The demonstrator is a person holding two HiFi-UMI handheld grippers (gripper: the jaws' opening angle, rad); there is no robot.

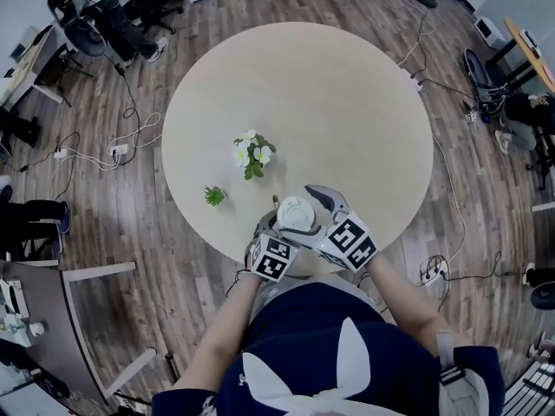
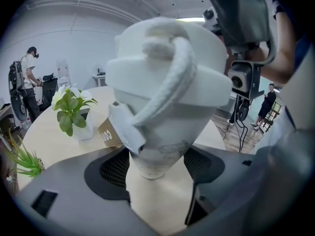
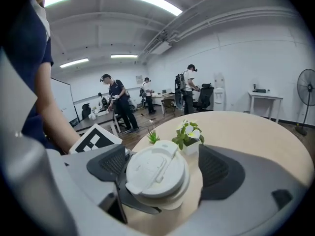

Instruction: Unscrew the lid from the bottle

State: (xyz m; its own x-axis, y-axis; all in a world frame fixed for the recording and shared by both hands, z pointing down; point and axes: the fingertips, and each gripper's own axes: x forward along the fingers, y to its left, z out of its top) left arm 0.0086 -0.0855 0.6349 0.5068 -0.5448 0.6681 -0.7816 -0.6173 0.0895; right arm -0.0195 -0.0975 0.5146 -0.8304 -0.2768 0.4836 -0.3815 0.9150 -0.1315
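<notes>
A white bottle (image 1: 295,212) stands near the front edge of the round table (image 1: 347,102), with both grippers around it. In the left gripper view its narrow lower body (image 2: 160,146) sits between the jaws, and my left gripper (image 2: 156,162) is shut on it. The wide white lid (image 2: 162,68) with a looped strap towers above. In the right gripper view the lid (image 3: 156,173) lies between the jaws of my right gripper (image 3: 165,157). A thin gap shows on the lid's right side, so that gripper is open around it. From the head view, the left gripper (image 1: 279,225) and right gripper (image 1: 317,206) flank the bottle.
A small white pot of flowers (image 1: 252,156) and a little green plant (image 1: 214,196) stand just beyond the bottle. Cables (image 1: 113,150), chairs and desks ring the table on the wood floor. People (image 3: 115,104) stand in the background.
</notes>
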